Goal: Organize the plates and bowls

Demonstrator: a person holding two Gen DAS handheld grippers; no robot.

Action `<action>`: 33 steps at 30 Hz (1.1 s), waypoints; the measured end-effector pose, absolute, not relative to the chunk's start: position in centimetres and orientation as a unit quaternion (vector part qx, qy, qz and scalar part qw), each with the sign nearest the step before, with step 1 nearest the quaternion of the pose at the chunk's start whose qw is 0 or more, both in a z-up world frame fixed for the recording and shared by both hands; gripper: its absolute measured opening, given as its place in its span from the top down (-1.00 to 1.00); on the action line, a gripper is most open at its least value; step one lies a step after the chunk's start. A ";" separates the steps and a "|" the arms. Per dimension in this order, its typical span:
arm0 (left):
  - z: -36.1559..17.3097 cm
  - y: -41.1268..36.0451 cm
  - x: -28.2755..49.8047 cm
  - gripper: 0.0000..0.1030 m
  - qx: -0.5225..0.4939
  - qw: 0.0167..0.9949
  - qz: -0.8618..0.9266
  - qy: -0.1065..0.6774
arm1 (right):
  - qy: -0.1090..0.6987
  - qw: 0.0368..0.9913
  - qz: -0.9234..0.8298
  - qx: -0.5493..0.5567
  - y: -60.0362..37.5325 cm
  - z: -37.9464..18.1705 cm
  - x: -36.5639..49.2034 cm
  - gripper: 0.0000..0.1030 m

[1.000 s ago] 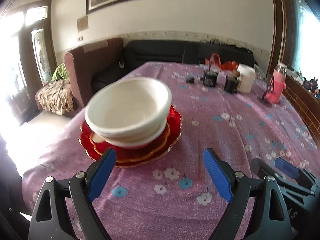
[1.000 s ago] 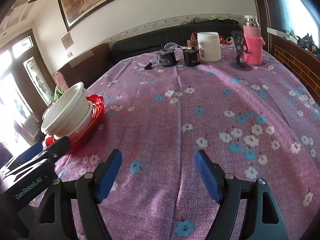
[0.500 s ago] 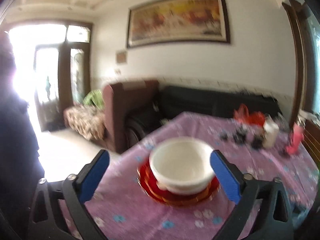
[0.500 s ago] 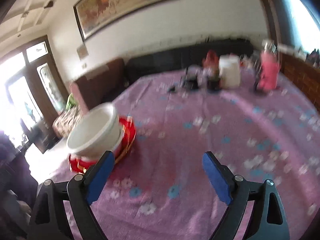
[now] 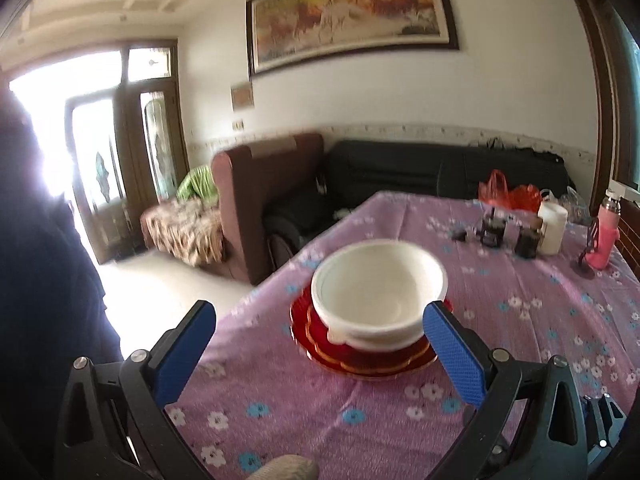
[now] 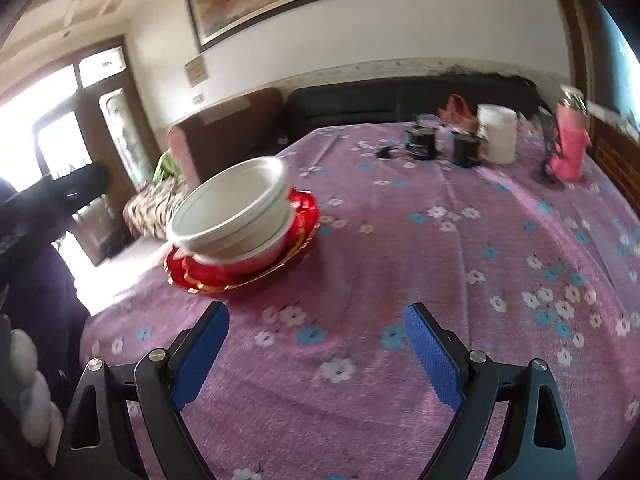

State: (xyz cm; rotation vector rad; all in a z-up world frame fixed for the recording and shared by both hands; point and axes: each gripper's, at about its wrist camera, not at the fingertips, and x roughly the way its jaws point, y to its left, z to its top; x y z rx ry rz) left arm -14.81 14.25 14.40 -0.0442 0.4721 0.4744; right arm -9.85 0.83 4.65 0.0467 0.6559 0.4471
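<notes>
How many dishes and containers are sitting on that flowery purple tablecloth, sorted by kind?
White bowls: 2, stacked
Red plates: 2, it seems, under the bowls
White tub: 1
Pink bottle: 1
Dark jars: 2
Total: 8

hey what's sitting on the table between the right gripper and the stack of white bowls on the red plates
Nothing: in the right wrist view, only flowered purple tablecloth lies between the open right gripper and the white bowls stacked on the red plates.
</notes>
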 end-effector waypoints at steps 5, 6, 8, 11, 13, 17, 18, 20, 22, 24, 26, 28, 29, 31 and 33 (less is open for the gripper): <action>12.9 16.5 -14.2 -1.00 -0.060 0.931 0.231 0.275 | 0.329 0.918 0.222 -0.007 2.7 4.8 -9.2 -0.80; 12.6 16.8 -14.2 -1.00 -0.064 0.930 0.230 0.279 | 0.330 0.918 0.220 -0.010 2.9 5.0 -9.0 -0.80; 12.1 17.3 -13.9 -1.00 -0.067 0.928 0.226 0.289 | 0.330 0.919 0.217 -0.012 3.3 5.3 -8.6 -0.80; 11.6 17.9 -13.6 -1.00 -0.071 0.923 0.226 0.303 | 0.330 0.918 0.218 -0.010 3.8 5.5 -8.4 -0.80; 11.3 18.2 -13.4 -1.00 -0.073 0.922 0.222 0.309 | 0.332 0.917 0.220 -0.011 4.3 5.3 -8.5 -0.80; 11.0 18.9 -13.0 -1.00 -0.080 0.919 0.221 0.318 | 0.341 0.913 0.223 -0.018 5.3 4.9 -8.6 -0.80; 11.0 19.1 -13.0 -1.00 -0.081 0.918 0.221 0.318 | 0.342 0.913 0.224 -0.018 5.5 4.9 -8.7 -0.80; 10.9 19.4 -13.1 -1.00 -0.085 0.919 0.221 0.317 | 0.342 0.913 0.223 -0.019 5.8 4.8 -8.8 -0.80; 10.9 19.6 -13.0 -1.00 -0.088 0.918 0.220 0.318 | 0.345 0.911 0.223 -0.019 6.1 4.5 -8.7 -0.80; 10.8 19.8 -13.1 -1.00 -0.089 0.917 0.219 0.320 | 0.351 0.909 0.225 -0.015 6.4 4.2 -8.7 -0.80; 10.7 19.9 -13.1 -1.00 -0.088 0.917 0.220 0.322 | 0.358 0.905 0.228 -0.012 6.7 3.9 -8.8 -0.80; 10.6 20.0 -13.1 -1.00 -0.090 0.916 0.221 0.323 | 0.361 0.903 0.231 -0.015 7.0 3.6 -8.8 -0.80; 10.6 20.1 -13.1 -1.00 -0.090 0.916 0.221 0.324 | 0.362 0.903 0.232 -0.017 7.2 3.5 -8.8 -0.80; 10.5 20.1 -12.9 -1.00 -0.090 0.915 0.222 0.325 | 0.364 0.901 0.236 -0.019 7.4 3.3 -9.0 -0.80; 10.4 20.1 -12.8 -1.00 -0.090 0.914 0.222 0.327 | 0.364 0.900 0.238 -0.021 7.7 3.1 -9.0 -0.80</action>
